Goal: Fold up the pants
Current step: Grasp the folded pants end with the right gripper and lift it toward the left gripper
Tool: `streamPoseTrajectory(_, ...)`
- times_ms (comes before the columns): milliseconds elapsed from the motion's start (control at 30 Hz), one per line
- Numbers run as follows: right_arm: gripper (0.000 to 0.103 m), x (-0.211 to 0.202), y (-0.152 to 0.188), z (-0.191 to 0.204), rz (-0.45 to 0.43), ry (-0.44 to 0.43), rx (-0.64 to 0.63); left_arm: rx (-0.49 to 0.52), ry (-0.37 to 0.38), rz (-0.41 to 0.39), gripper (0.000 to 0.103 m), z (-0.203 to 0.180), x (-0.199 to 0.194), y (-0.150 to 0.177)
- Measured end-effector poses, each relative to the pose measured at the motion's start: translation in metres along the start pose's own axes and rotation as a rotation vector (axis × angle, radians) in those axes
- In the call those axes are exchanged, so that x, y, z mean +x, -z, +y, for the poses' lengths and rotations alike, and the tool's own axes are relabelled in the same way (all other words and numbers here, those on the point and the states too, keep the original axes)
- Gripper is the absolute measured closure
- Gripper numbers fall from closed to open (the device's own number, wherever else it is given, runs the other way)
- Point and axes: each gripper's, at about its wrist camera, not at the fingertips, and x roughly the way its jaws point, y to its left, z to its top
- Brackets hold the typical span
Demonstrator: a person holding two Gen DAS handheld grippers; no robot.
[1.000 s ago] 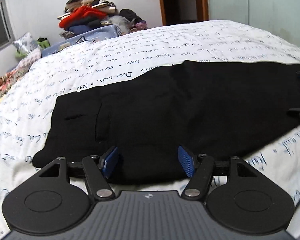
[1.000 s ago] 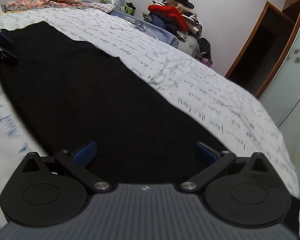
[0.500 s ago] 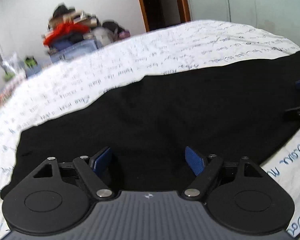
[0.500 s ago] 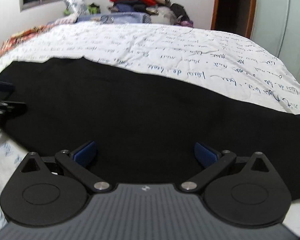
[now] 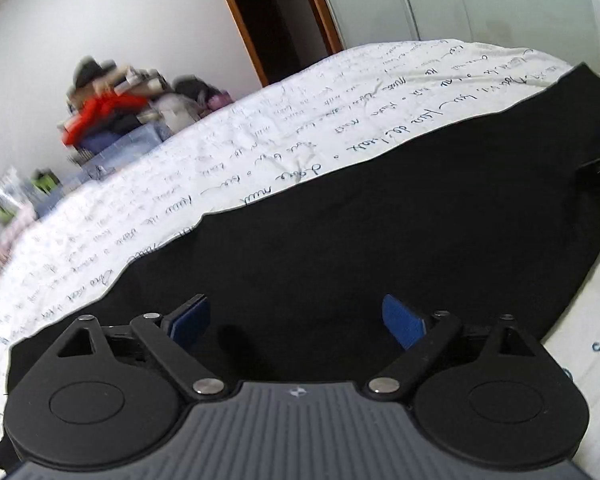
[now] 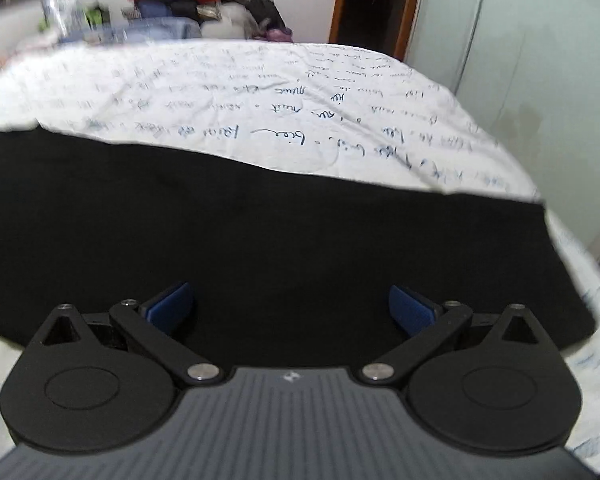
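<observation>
1. White bedding (image 5: 292, 128) printed with lines of blue handwriting covers the bed on which everything lies.
2. Black pants (image 5: 380, 232) lie flat along the near side of this bedding, stretched out as a long dark band from left to right; their far edge runs against the white print.
3. In the right wrist view the pants (image 6: 260, 232) end in a straight edge at the right, near the bed's corner.
4. Left gripper (image 5: 296, 320) hangs just above the pants with its jaws spread; they have just been opening, and no cloth is pinched between the blue pads (image 5: 402, 322).
5. Right gripper (image 6: 292, 310) hangs over the pants too, jaws wide apart, gripping nothing; part of it shows at the right edge of the left wrist view.
6. Beyond the bed, a blurred heap of clothes (image 5: 112, 116) with a red garment sits against the white wall.
7. Right of the heap stands a dark doorway in a wooden frame (image 6: 410, 4), then pale wardrobe doors (image 6: 540, 60).
</observation>
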Motion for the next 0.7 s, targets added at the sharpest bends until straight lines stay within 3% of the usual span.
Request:
streamPoseTrajectory(67, 0.000, -0.006, 0.004, -0.002, 0.001, -0.027, -0.025, 0.024, 0.008, -0.014, 0.010, -0.005, -0.006, 0.000)
streamPoseTrajectory(167, 0.000, -0.021, 0.006, -0.013, -0.013, -0.049, -0.017, -0.075, 0.118, -0.039, 0.009, 0.007, -0.010, -0.018)
streamPoseTrajectory(300, 0.000, -0.017, -0.008, -0.026, -0.062, 0.055, 0.009, -0.216, 0.258, -0.058, 0.009, 0.008, 0.001, -0.049)
streamPoseTrajectory(367, 0.000, -0.004, -0.022, -0.030, -0.064, 0.066, -0.001, -0.271, 0.294, -0.055, 0.009, -0.001, 0.016, -0.062)
streamPoseTrajectory(567, 0.000, 0.044, -0.038, -0.042, 0.014, 0.030, -0.028, -0.328, 0.259, 0.065, 0.009, -0.031, 0.058, -0.066)
streamPoseTrajectory(700, 0.000, 0.031, -0.024, -0.055, 0.008, 0.062, -0.002, -0.314, 0.242, 0.027, 0.005, -0.037, 0.058, -0.056)
